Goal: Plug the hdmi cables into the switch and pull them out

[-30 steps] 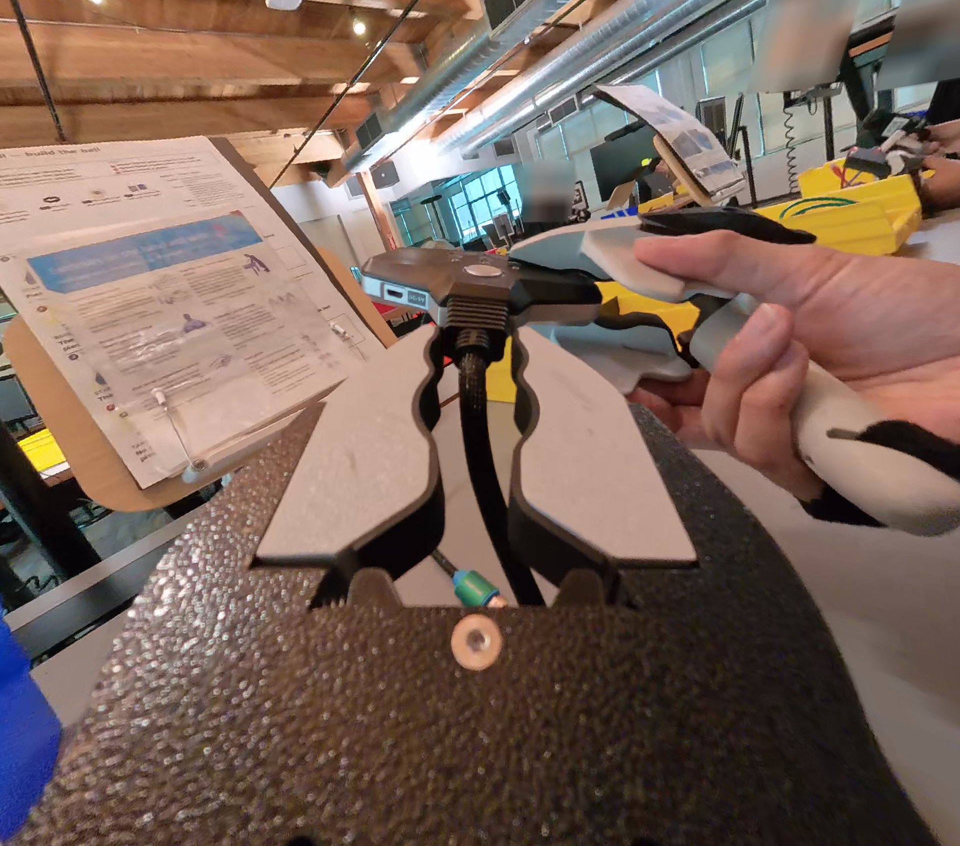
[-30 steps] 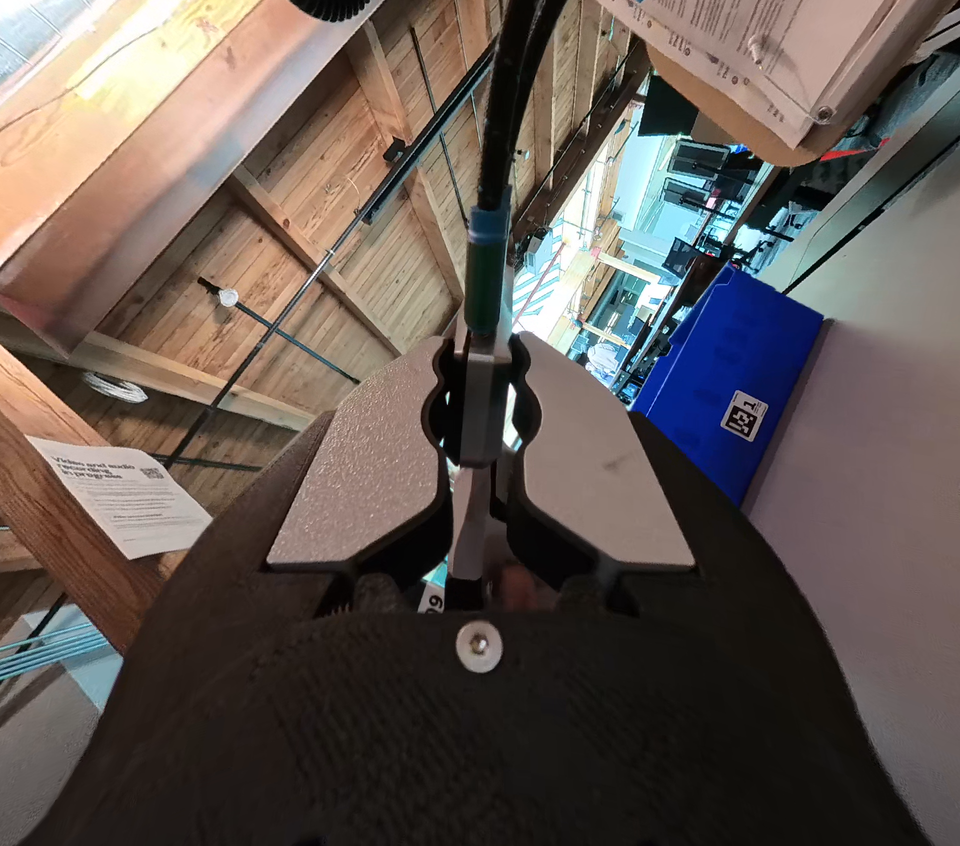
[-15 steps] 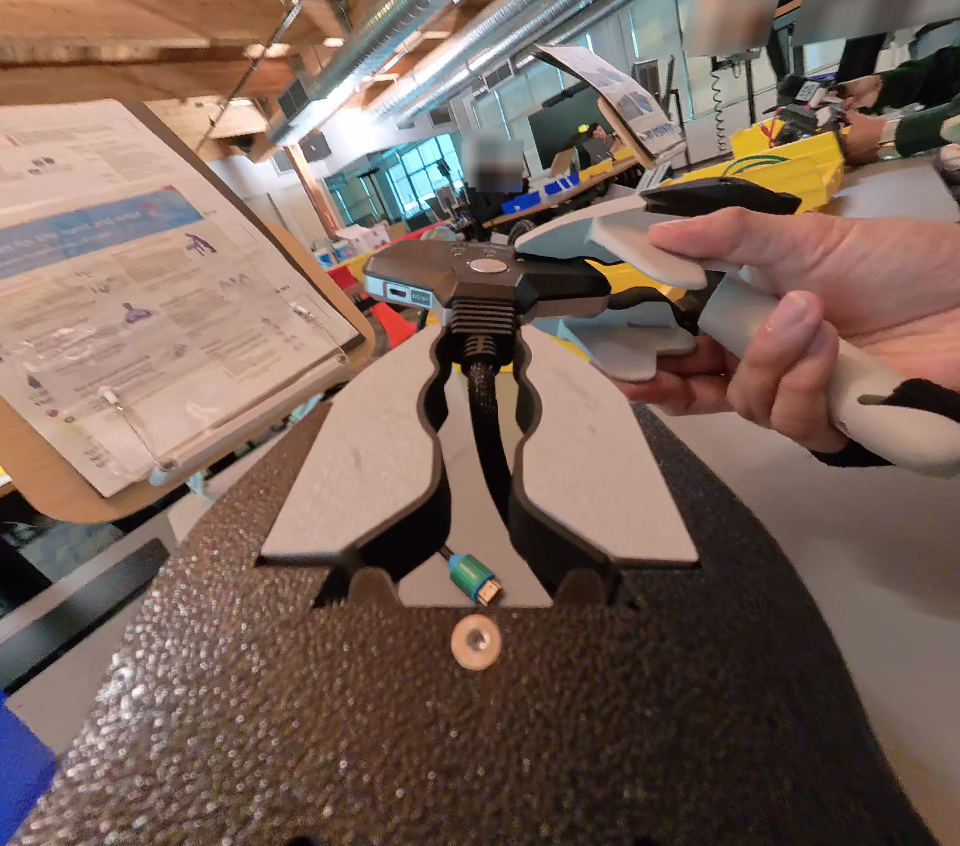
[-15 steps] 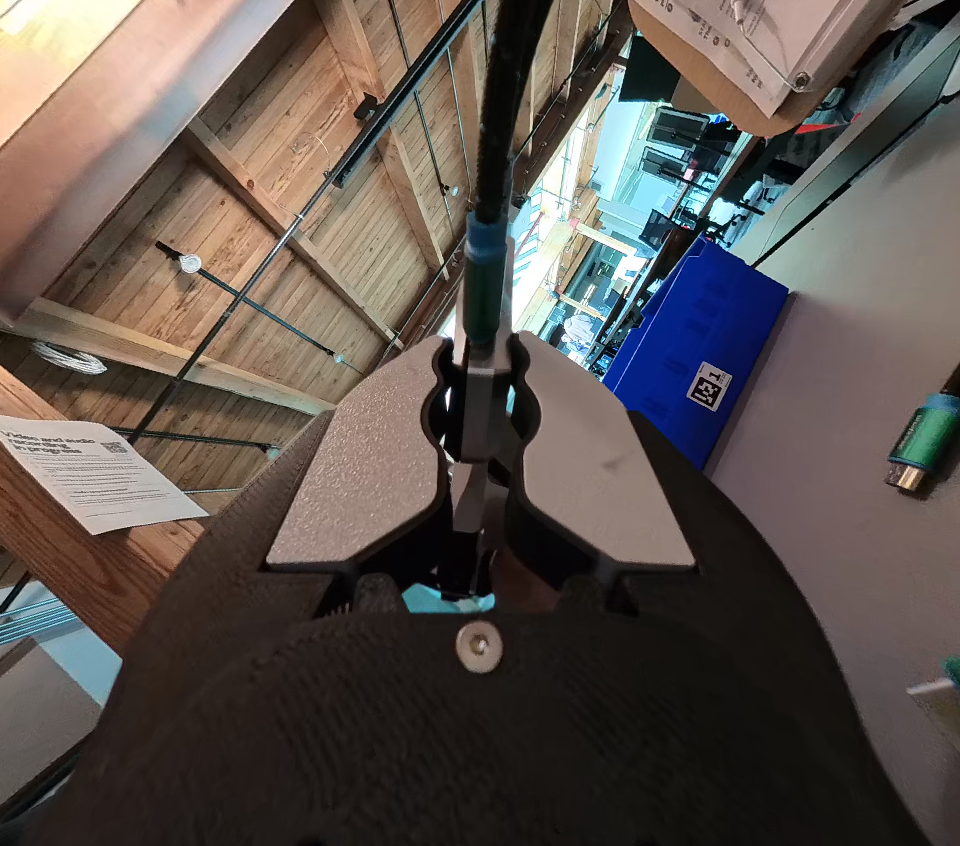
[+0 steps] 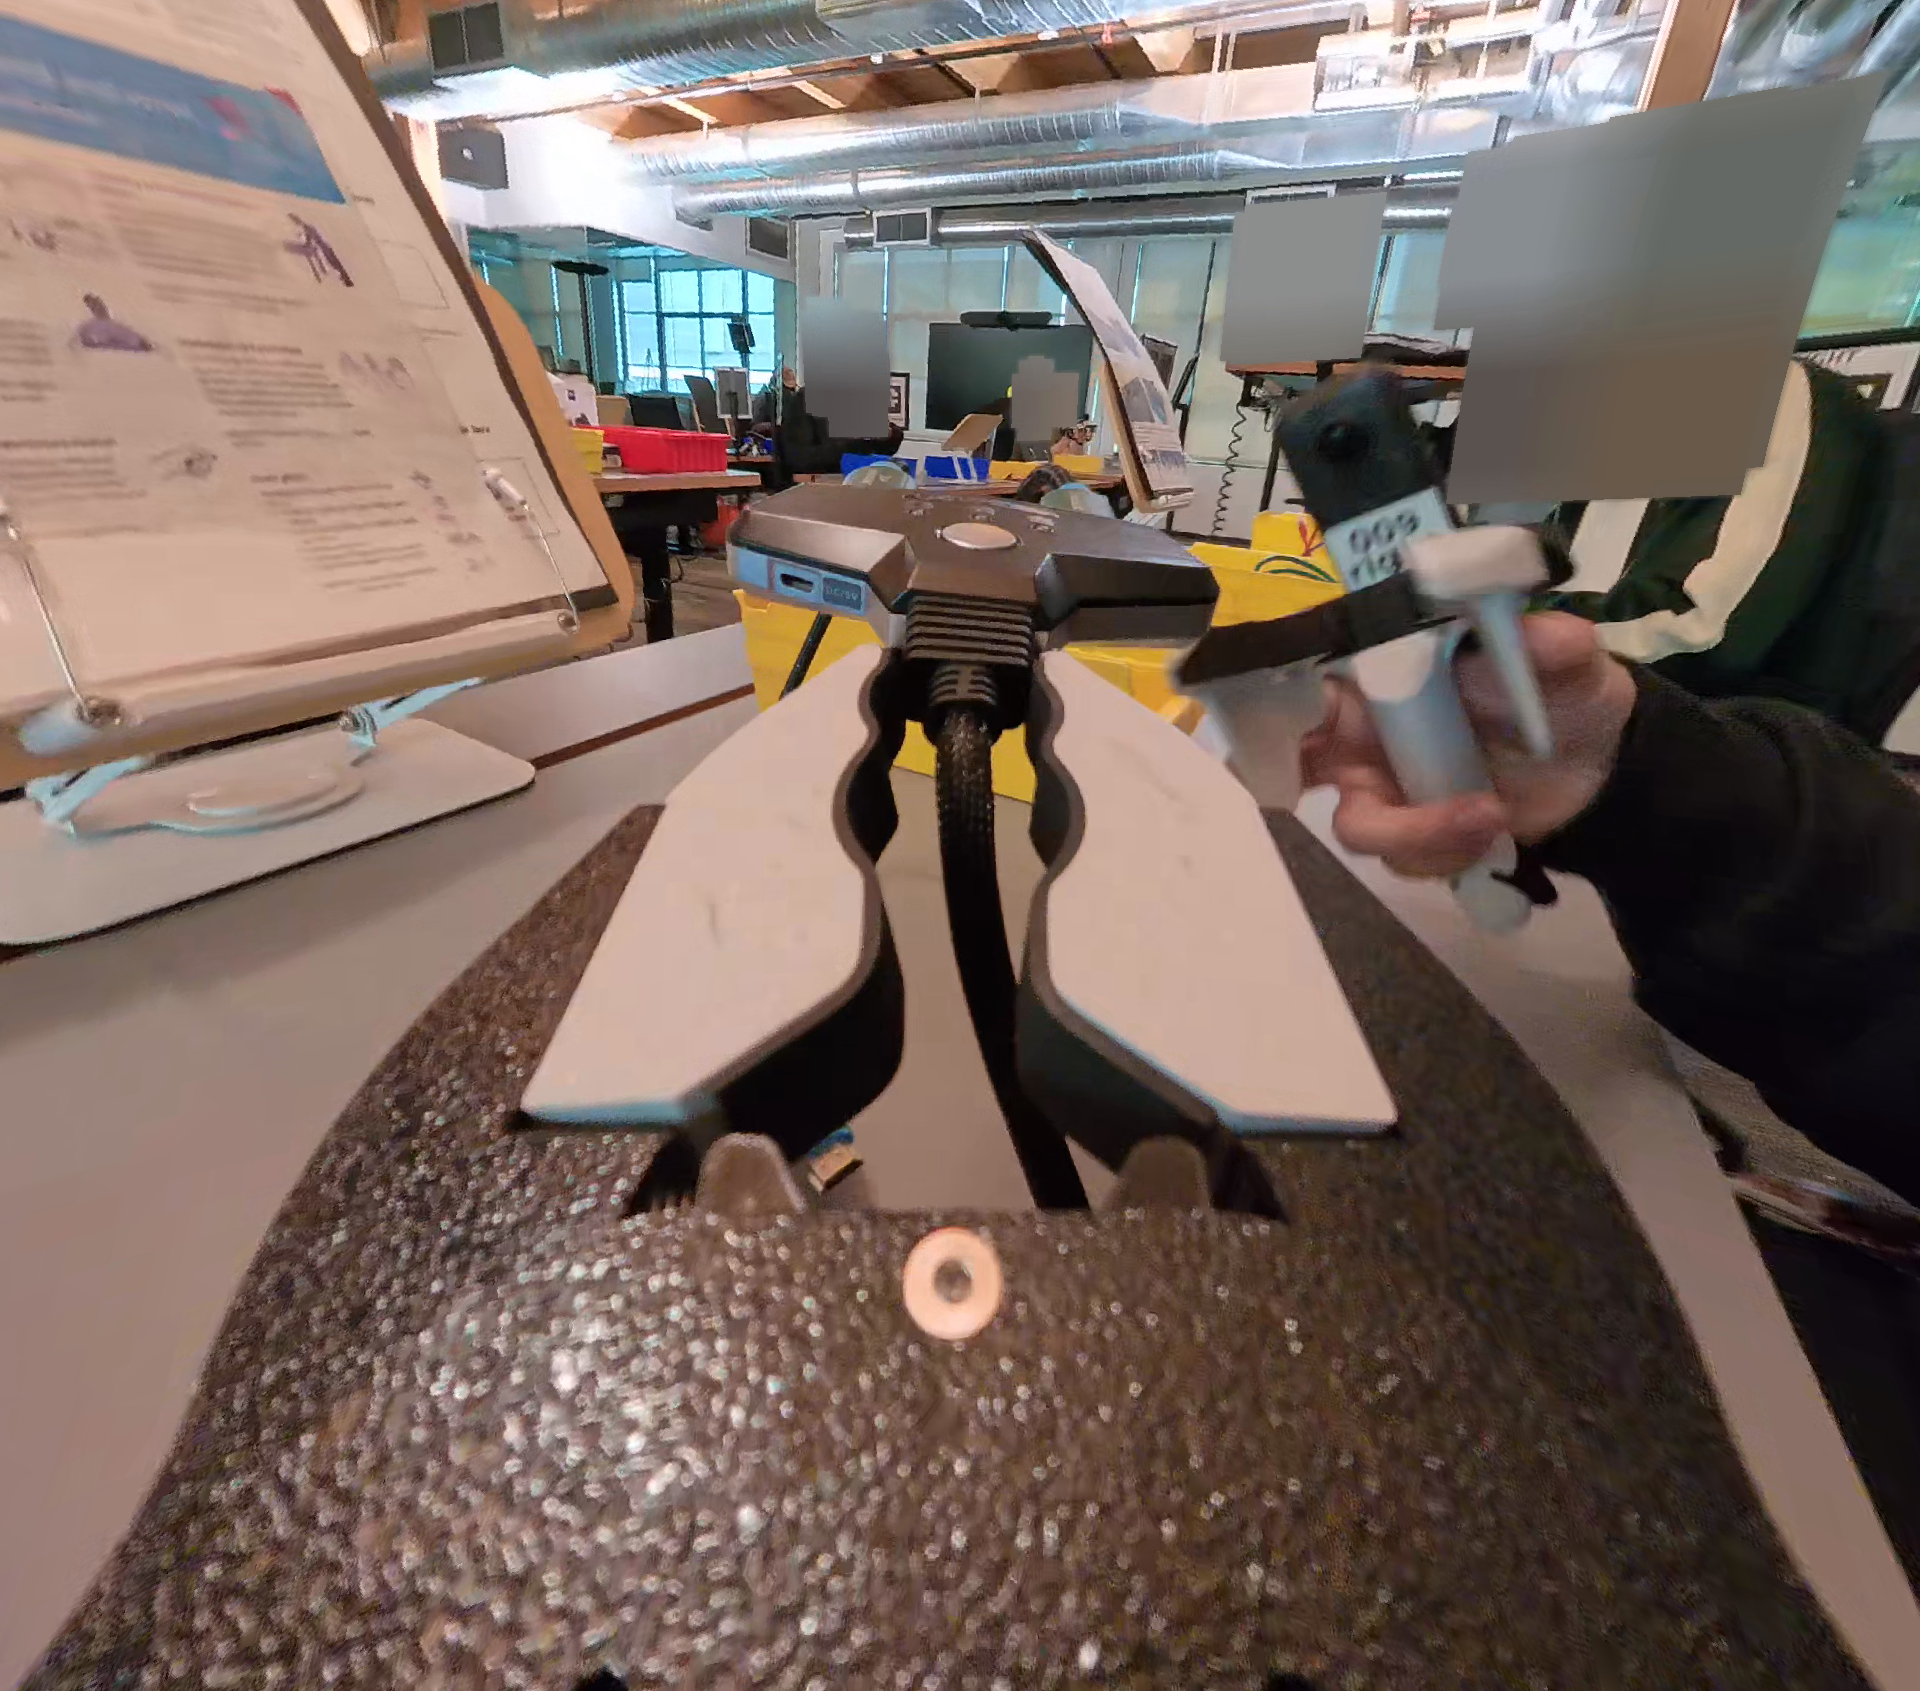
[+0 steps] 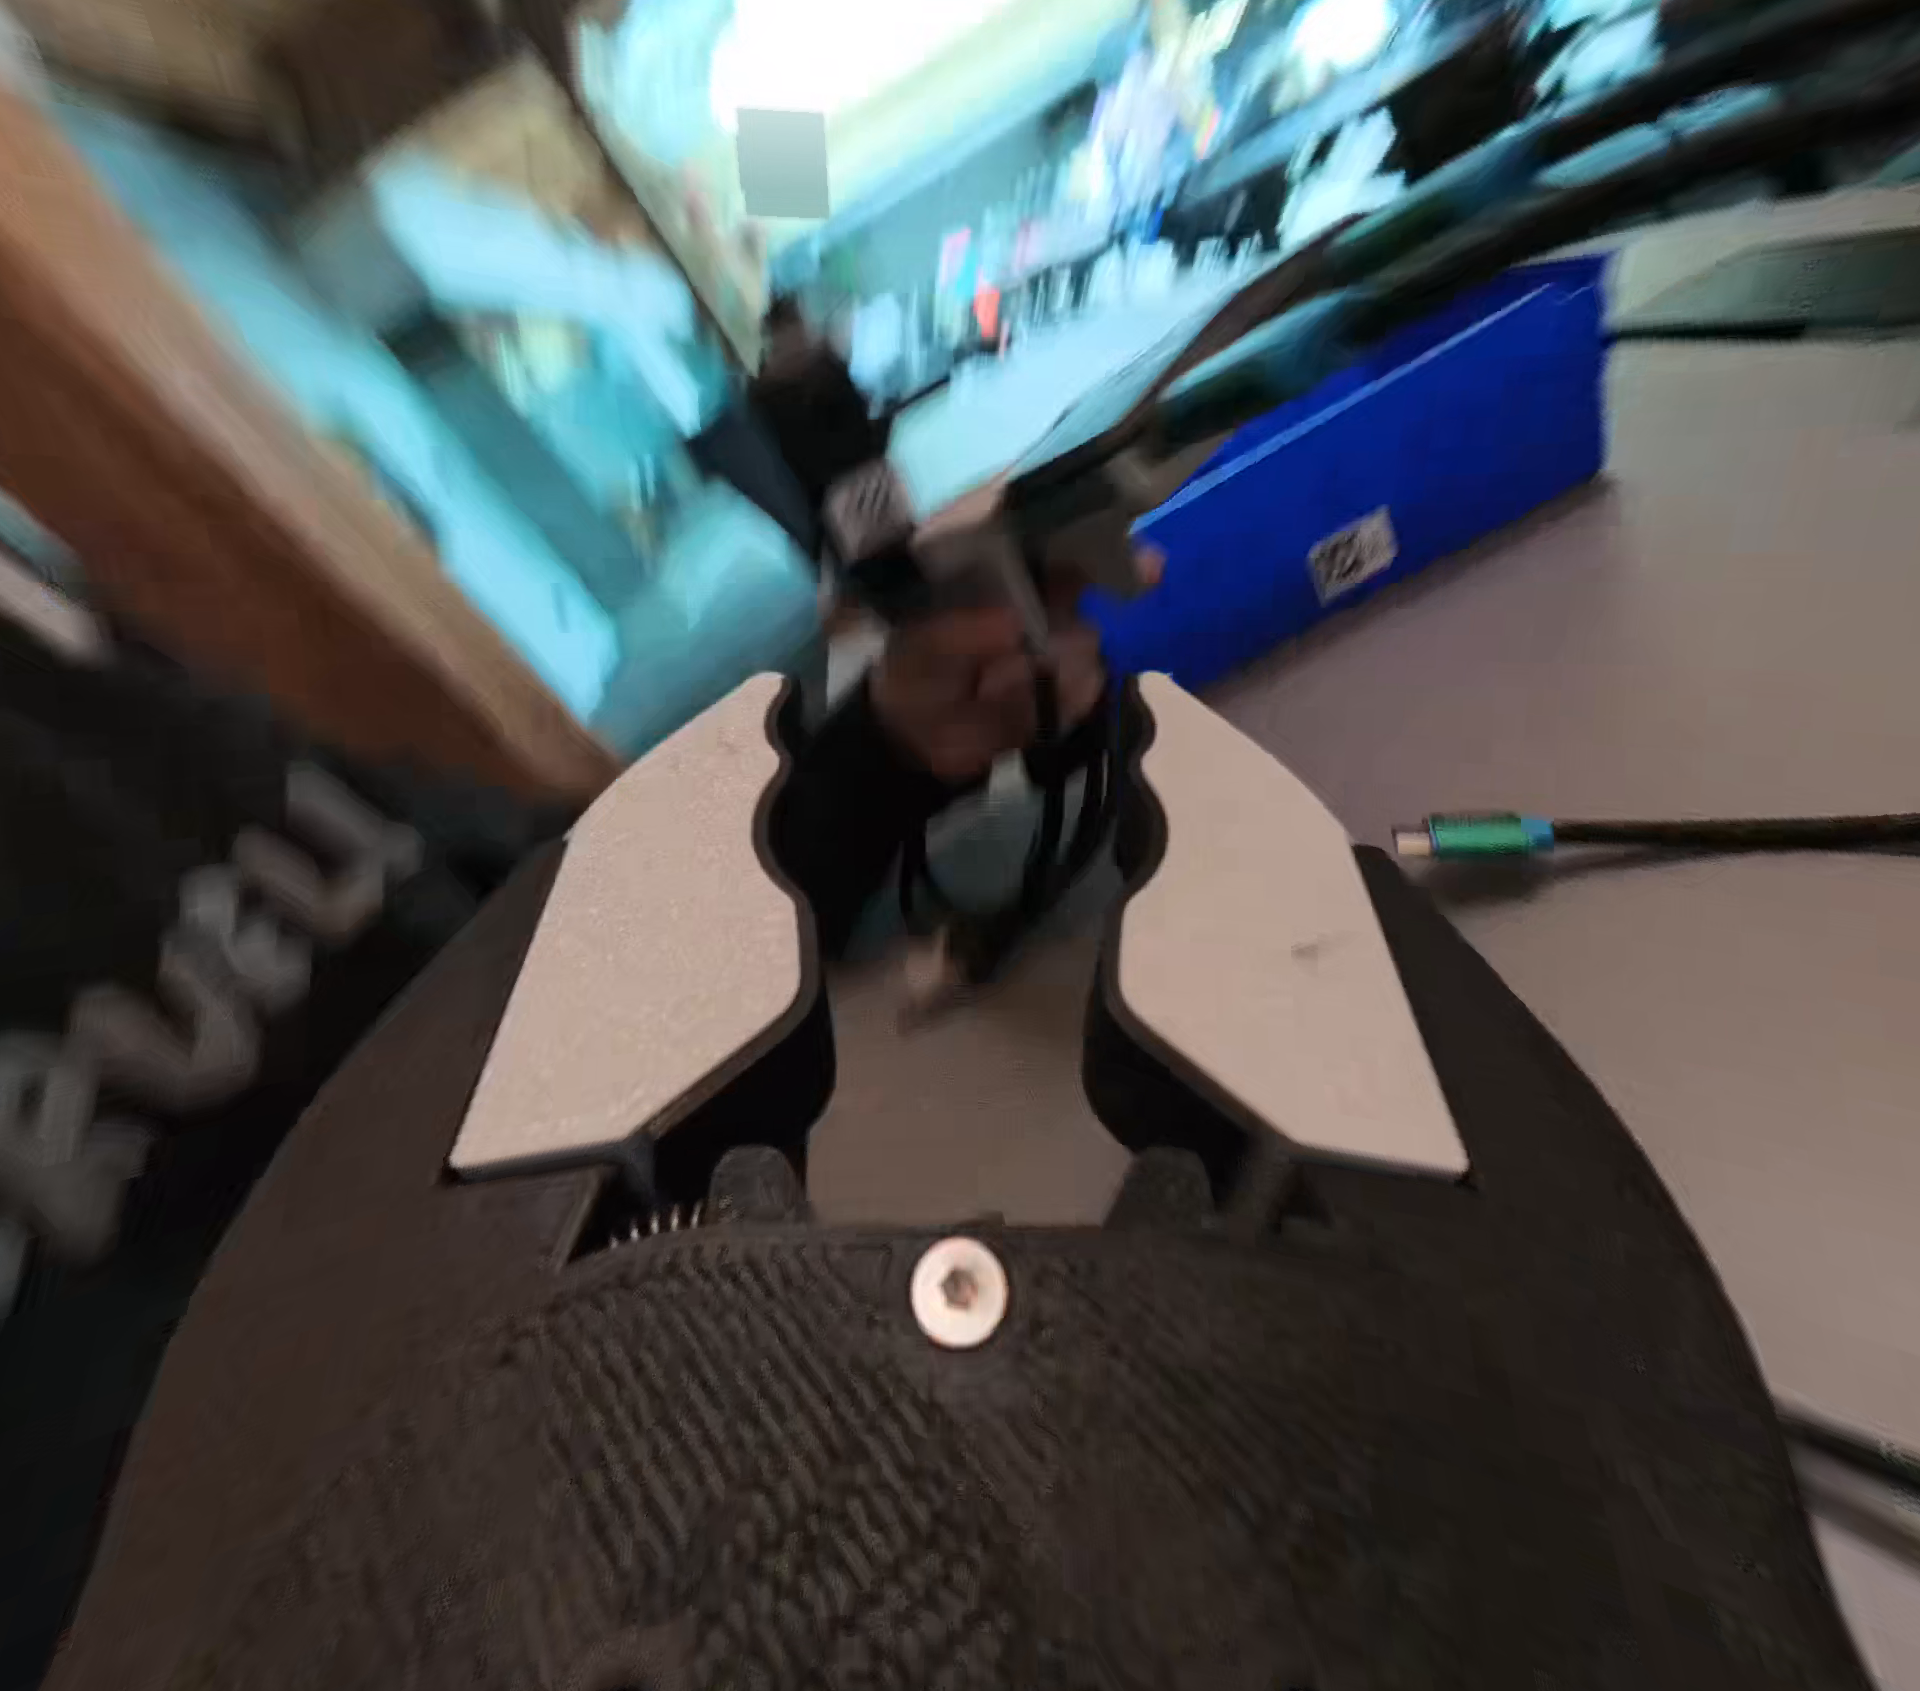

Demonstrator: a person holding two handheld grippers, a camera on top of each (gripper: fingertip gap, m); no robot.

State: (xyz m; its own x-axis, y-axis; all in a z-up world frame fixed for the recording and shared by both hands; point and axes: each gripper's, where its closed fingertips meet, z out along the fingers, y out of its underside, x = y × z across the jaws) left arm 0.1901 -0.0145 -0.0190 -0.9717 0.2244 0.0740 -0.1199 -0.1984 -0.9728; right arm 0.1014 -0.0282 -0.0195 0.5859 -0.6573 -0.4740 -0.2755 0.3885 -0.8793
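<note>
Right gripper (image 6: 961,794) let go of the switch (image 5: 971,566) and swung away, fingers apart and empty. Left gripper (image 5: 961,742) stayed clamped on its black cable (image 5: 971,820), holding the switch above the bench (image 5: 208,1070). 1 green plug (image 6: 1481,836) lay near the right edge, unplugged.

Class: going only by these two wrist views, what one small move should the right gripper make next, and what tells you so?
Probably reach for the green-tipped cable lying loose on the table. The right gripper is open and empty, while the left gripper holds the switch by its braided lead.
</note>
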